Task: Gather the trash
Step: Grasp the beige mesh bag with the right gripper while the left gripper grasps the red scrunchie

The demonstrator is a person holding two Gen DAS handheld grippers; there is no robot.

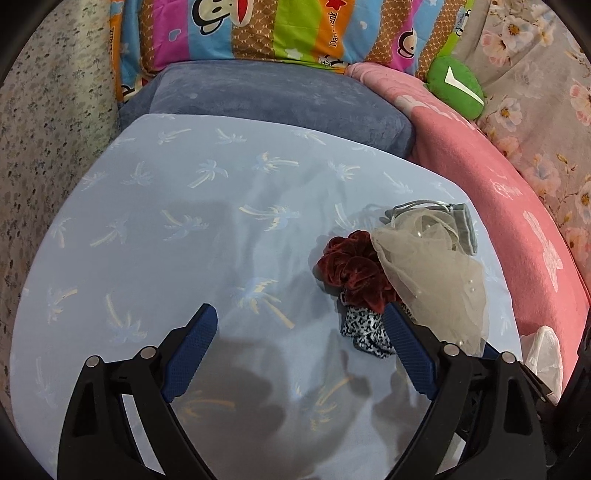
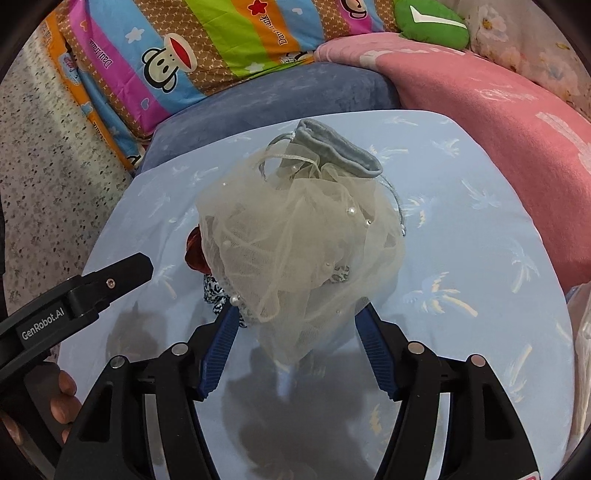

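A small heap lies on a light-blue palm-print sheet (image 1: 184,229): a dark red velvet scrunchie (image 1: 351,269), a black-and-white patterned scrunchie (image 1: 364,332), a cream tulle piece with pearls (image 1: 432,280) and a grey drawstring pouch (image 1: 461,221). My left gripper (image 1: 301,317) is open and empty just left of the heap, its right finger touching the patterned scrunchie. My right gripper (image 2: 297,317) is open, its fingers either side of the tulle's (image 2: 295,240) near end. The pouch (image 2: 340,151) lies beyond it.
A blue-grey cushion (image 1: 277,96) and a striped cartoon pillow (image 1: 258,29) lie behind the sheet. A pink blanket (image 1: 517,177) and a green plush (image 1: 454,86) are at right. A white plastic bag (image 1: 545,354) sits at the right edge. The left gripper shows in the right wrist view (image 2: 122,275).
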